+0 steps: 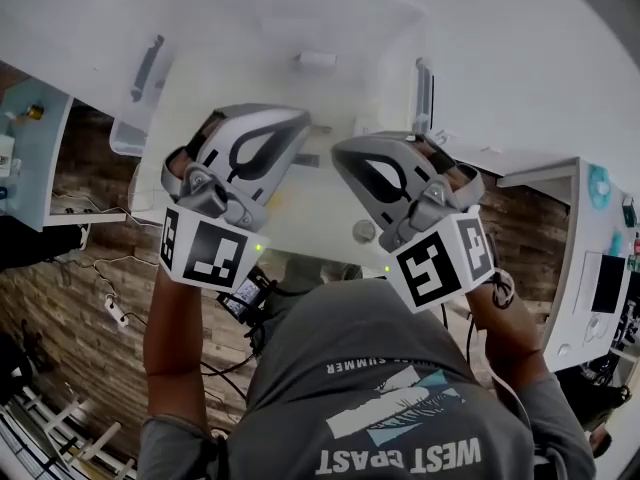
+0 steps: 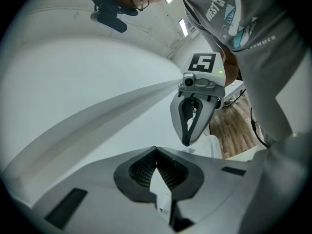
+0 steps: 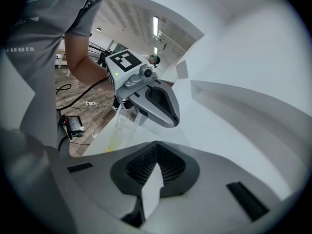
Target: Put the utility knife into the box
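Observation:
A clear plastic box with grey side latches stands on the white table. I cannot make out the utility knife in any view; a small pale piece and small dark bits show through the plastic. Both grippers hang above the box, side by side, tips turned toward each other. My left gripper is shut with nothing between its jaws. My right gripper is shut and empty too. Each gripper view shows the other gripper close ahead.
The white table spreads beyond the box. A pale blue shelf stands at the left and a white cabinet at the right. Cables and a power strip lie on the wooden floor. The person's torso fills the bottom of the head view.

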### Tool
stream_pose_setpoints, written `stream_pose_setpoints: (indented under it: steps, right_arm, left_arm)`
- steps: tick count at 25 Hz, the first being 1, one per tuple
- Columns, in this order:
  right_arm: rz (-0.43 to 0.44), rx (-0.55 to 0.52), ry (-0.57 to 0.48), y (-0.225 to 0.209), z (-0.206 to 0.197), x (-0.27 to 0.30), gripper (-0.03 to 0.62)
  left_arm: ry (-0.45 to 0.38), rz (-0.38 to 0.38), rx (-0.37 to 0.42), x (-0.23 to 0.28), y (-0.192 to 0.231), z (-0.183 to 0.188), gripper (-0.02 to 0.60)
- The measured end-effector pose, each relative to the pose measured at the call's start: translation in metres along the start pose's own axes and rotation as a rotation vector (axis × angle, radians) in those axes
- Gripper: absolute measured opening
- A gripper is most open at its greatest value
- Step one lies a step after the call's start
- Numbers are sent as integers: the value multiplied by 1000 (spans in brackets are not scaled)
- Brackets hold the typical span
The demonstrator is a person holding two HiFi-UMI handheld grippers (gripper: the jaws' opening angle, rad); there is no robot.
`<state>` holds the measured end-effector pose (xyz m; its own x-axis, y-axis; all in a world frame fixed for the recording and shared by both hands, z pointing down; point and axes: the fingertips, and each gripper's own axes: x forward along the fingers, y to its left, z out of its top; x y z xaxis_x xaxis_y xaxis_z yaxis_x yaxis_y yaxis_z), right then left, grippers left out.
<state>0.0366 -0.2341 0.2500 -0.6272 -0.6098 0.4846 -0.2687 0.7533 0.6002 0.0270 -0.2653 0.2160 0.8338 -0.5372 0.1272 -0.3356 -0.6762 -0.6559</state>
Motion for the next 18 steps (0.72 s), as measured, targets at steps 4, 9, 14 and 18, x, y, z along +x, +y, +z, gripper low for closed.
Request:
stream_pose_setpoints:
  steps: [4, 9, 14, 18]
  right_arm:
    - [-20, 19, -2, 18, -6, -36, 11]
    - [-49, 41, -13, 49, -14, -83, 11]
    - [-60, 63, -15, 71, -22, -115, 11]
    - [-63, 79, -9, 90, -31, -143, 11]
  left_arm:
    - [4, -11, 9, -6, -30, 26, 11]
    - [15, -24, 25, -19, -73, 59, 11]
    - [28, -19, 27, -31, -100, 80, 11]
    - [43, -14, 14, -40, -125, 97, 11]
